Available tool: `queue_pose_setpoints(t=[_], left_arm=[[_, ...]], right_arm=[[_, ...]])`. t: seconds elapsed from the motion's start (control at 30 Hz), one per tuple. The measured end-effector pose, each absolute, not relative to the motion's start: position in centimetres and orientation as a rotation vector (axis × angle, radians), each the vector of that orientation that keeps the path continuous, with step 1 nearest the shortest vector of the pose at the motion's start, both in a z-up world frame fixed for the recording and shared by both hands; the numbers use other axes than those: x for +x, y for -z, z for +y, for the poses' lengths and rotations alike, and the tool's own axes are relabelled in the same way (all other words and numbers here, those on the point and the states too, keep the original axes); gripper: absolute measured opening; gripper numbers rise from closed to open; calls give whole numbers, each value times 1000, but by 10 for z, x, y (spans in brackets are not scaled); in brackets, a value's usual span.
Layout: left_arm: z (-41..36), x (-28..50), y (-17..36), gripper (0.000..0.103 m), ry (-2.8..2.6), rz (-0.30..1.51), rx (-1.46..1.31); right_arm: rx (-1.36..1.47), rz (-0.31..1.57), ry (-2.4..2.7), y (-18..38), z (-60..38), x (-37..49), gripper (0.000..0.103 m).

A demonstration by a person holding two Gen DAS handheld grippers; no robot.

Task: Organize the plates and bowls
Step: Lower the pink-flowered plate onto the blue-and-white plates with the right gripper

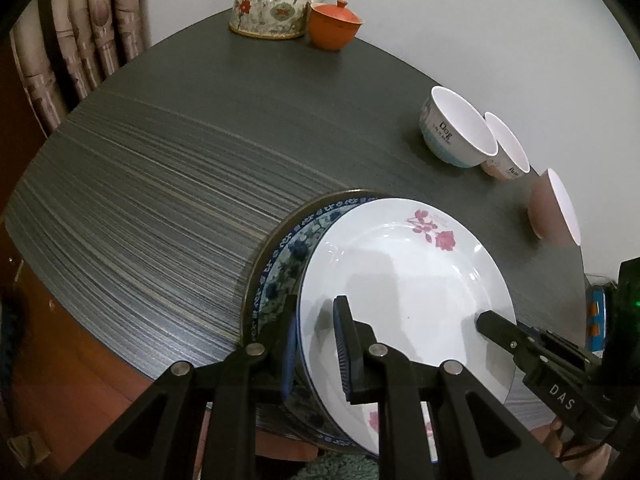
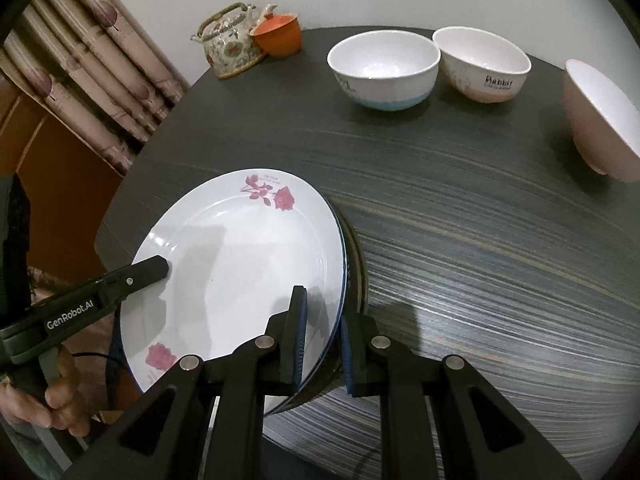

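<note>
A stack of plates sits at the table's near edge and partly overhangs it. On top is a white plate with pink roses point(image 1: 400, 280) point(image 2: 232, 272); under it a blue-patterned plate point(image 1: 280, 272) shows its rim. My left gripper point(image 1: 316, 308) is shut on the stack's left rim, and its upper finger point(image 2: 156, 268) rests on the white plate. My right gripper point(image 2: 324, 312) is shut on the right rim, with one finger point(image 1: 492, 324) on the plate. Three bowls stand apart at the far right: a blue-based one point(image 1: 456, 132) point(image 2: 384, 68), a "Rabbit" one point(image 1: 506, 148) point(image 2: 482, 64) and a pink one point(image 1: 554, 208) point(image 2: 604, 120).
A flowered teapot point(image 1: 272, 4) point(image 2: 228, 44) and an orange lidded cup point(image 1: 334, 24) point(image 2: 278, 34) stand at the far edge of the dark grey table point(image 1: 160, 200). A curtain point(image 2: 92, 80) hangs to the left. A person's hand point(image 2: 60, 400) holds the left gripper's handle.
</note>
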State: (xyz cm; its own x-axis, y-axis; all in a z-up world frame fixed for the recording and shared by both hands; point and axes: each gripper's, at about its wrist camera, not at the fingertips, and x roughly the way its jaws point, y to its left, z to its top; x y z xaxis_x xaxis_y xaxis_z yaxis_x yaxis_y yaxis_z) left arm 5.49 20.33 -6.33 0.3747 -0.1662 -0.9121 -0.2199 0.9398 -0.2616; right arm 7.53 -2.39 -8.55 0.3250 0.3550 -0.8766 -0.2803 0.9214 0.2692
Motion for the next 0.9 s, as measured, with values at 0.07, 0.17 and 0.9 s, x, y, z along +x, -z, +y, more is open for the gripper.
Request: queue_pose_setpoints(t=[0.07, 0.17, 0.9], left_arm=[[205, 55, 66, 17, -33, 1201, -374], [206, 57, 68, 17, -34, 1201, -372], [206, 67, 84, 17, -64, 1200, -346]], right_arm=[[74, 1175, -412, 88, -23, 76, 15], [71, 1181, -406, 91, -22, 75, 15], [81, 1213, -388, 106, -10, 74, 17]])
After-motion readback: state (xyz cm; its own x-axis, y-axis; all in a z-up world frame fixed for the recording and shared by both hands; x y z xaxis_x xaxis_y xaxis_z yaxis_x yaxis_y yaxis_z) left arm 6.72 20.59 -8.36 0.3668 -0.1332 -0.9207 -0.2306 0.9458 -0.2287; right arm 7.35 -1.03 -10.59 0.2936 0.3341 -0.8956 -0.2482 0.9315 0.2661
